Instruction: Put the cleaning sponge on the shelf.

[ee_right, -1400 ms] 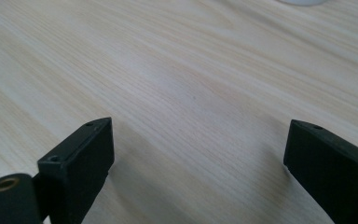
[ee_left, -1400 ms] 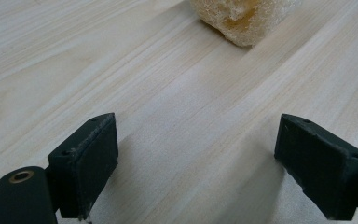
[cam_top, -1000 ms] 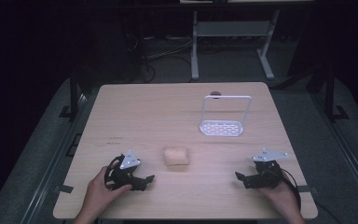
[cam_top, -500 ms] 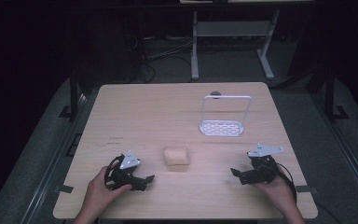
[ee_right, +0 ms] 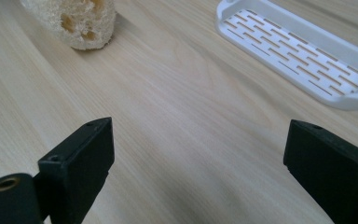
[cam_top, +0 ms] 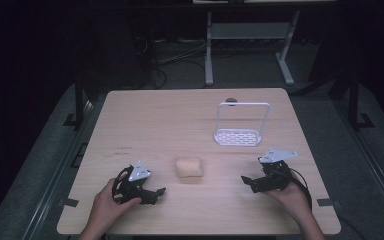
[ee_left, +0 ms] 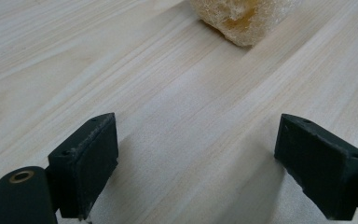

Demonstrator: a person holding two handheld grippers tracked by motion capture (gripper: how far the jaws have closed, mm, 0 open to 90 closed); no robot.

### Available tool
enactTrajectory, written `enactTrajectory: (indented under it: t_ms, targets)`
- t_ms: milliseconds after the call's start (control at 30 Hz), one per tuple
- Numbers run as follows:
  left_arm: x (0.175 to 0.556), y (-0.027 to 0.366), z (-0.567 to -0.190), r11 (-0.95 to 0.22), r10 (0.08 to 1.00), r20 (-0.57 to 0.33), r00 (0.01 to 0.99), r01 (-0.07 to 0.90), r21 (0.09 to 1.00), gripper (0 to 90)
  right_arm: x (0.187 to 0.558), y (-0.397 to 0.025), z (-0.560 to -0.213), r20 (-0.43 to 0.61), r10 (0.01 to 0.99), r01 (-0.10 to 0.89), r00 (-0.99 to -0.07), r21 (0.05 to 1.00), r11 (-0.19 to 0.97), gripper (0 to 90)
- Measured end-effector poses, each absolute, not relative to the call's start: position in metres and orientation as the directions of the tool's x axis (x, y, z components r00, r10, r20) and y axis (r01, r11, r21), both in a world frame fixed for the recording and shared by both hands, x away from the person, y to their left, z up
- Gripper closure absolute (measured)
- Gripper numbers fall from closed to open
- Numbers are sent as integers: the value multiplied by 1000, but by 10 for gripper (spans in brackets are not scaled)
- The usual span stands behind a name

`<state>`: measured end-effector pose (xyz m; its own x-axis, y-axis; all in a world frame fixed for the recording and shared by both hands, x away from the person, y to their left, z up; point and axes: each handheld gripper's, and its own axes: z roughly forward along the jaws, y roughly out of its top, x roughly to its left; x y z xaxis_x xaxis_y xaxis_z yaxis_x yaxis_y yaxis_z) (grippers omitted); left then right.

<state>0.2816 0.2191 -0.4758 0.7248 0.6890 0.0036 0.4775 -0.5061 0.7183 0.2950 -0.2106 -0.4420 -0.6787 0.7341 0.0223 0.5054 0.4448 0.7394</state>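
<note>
A pale yellow loofah sponge (cam_top: 189, 168) lies on the wooden table (cam_top: 170, 120) near its front middle. It also shows at the top of the left gripper view as the sponge (ee_left: 242, 18) and top left of the right gripper view as the sponge (ee_right: 72, 21). My left gripper (cam_top: 155, 195) rests low at the front left, open, a short way left of the sponge. My right gripper (cam_top: 247, 182) sits at the front right, open, with nothing between its black fingers (ee_right: 77, 163). Bare wood lies between the left gripper's fingers (ee_left: 86, 161).
A white slotted rack (cam_top: 238, 136) with a tall wire handle stands at the back right of the table; its tray (ee_right: 303, 56) shows top right in the right gripper view. Dark floor, cables and a metal stand lie beyond the table's far edge.
My right gripper has slid left and slightly forward toward the sponge. The left gripper and the sponge have stayed put.
</note>
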Motion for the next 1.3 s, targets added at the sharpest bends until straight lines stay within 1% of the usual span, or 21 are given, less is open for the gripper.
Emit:
enactTrajectory:
  t_ms: [700, 1300]
  targets:
    - [282, 219, -476, -506, 689, 4, 725, 477, 718, 128, 312, -184, -432, 8, 681, 452, -732, 754, 477, 85]
    - [282, 219, -476, -505, 689, 3, 724, 477, 719, 128, 327, -161, -426, 17, 629, 417, -777, 762, 495, 85]
